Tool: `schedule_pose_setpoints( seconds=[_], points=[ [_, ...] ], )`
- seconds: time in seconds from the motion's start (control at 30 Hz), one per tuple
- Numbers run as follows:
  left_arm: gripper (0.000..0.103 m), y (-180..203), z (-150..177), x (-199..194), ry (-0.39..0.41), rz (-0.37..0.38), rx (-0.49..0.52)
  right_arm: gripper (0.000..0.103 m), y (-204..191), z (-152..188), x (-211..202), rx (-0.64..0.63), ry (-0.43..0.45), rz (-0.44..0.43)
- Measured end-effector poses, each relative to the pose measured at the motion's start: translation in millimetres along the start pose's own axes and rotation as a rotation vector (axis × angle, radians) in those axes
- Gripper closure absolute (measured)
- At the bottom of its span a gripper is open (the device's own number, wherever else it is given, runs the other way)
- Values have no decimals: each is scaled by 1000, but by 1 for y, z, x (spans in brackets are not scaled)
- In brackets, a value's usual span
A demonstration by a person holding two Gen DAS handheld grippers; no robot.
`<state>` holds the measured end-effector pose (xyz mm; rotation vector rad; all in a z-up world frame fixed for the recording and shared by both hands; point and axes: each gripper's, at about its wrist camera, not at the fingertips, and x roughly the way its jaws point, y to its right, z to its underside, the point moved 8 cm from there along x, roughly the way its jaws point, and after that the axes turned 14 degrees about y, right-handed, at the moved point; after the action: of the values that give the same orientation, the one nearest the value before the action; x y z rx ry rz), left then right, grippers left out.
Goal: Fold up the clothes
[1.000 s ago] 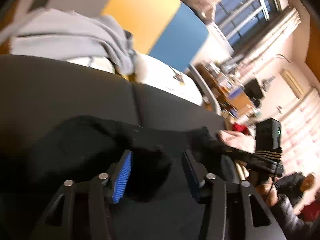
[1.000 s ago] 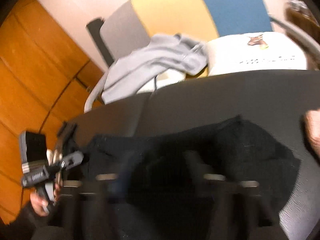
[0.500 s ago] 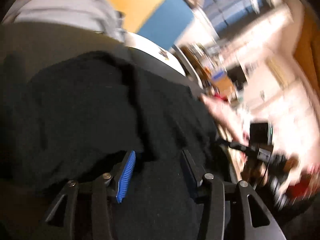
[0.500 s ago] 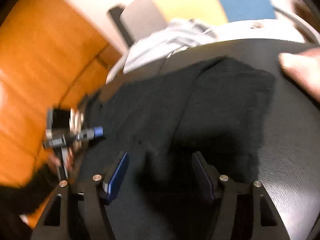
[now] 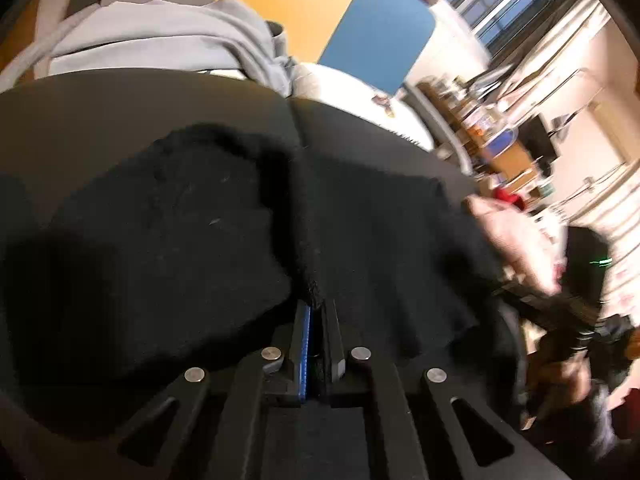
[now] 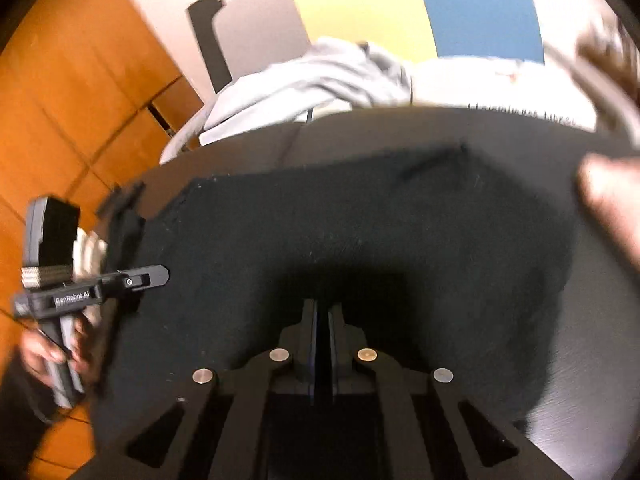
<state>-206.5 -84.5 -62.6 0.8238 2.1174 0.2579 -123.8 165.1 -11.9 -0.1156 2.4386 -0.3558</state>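
A black garment [image 5: 192,240] lies spread over a dark couch seat [image 5: 120,120]; it also shows in the right wrist view [image 6: 360,232]. My left gripper [image 5: 317,312] is shut on a raised fold at the garment's near edge. My right gripper [image 6: 322,312] is shut on the garment's near edge too. In the right wrist view the left gripper [image 6: 120,280] shows at the garment's left edge, held by a hand. In the left wrist view the right tool [image 5: 560,300] is blurred at the right.
A grey hoodie [image 5: 168,40] is draped at the back of the couch, also in the right wrist view [image 6: 312,84]. A white cushion [image 5: 360,96] lies beside it. Orange wood panels [image 6: 80,80] stand left. Cluttered desks [image 5: 500,140] stand right.
Both grippers have gone from open around the cloth to shut on its near edge. The garment now lies flatter and wider on the seat.
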Motion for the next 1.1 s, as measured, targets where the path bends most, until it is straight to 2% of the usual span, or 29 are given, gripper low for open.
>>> schedule_pose_setpoints(
  seconds=[0.1,0.2,0.27,0.33,0.4,0.43,0.47,0.5,0.57,0.6,0.67,0.8,0.87,1.0,1.03,1.1],
  points=[
    [98,-5,2,-3,36,-12,-30,98,17,11,2,-78,-27,108],
    [95,-9,3,-6,86,13,-116,98,23,18,5,-61,3,97],
    [71,-10,3,-17,117,41,-183,95,27,18,5,-29,28,90],
    [56,-14,3,-34,143,6,-183,92,31,17,3,22,44,81],
    [54,-22,-2,-49,161,-45,-178,76,34,12,0,52,66,100],
    [52,-27,-4,-61,172,-47,-187,57,30,5,-5,44,100,127],
    [50,-36,-7,-74,185,-48,-202,45,24,-2,-13,25,144,138],
    [49,-45,-11,-84,195,-64,-213,41,16,-8,-19,6,180,131],
    [48,-74,-20,-109,215,-115,-254,24,-1,-15,-26,-37,228,119],
    [48,-89,-26,-121,225,-132,-281,23,-9,-18,-28,-60,243,113],
    [47,-133,-41,-149,252,-263,-332,21,-24,-19,-28,-110,256,97],
    [45,-200,-83,-192,295,-475,-388,19,-52,-17,-1,-189,212,62],
    [42,-228,-111,-202,281,-566,-396,18,-64,-15,18,-217,184,62],
    [37,-262,-153,-189,185,-712,-305,18,-66,6,39,-203,137,54],
    [34,-270,-158,-178,131,-743,-272,18,-64,11,42,-189,122,54],
    [33,-286,-165,-152,17,-803,-205,18,-59,12,47,-151,115,42]
  ],
)
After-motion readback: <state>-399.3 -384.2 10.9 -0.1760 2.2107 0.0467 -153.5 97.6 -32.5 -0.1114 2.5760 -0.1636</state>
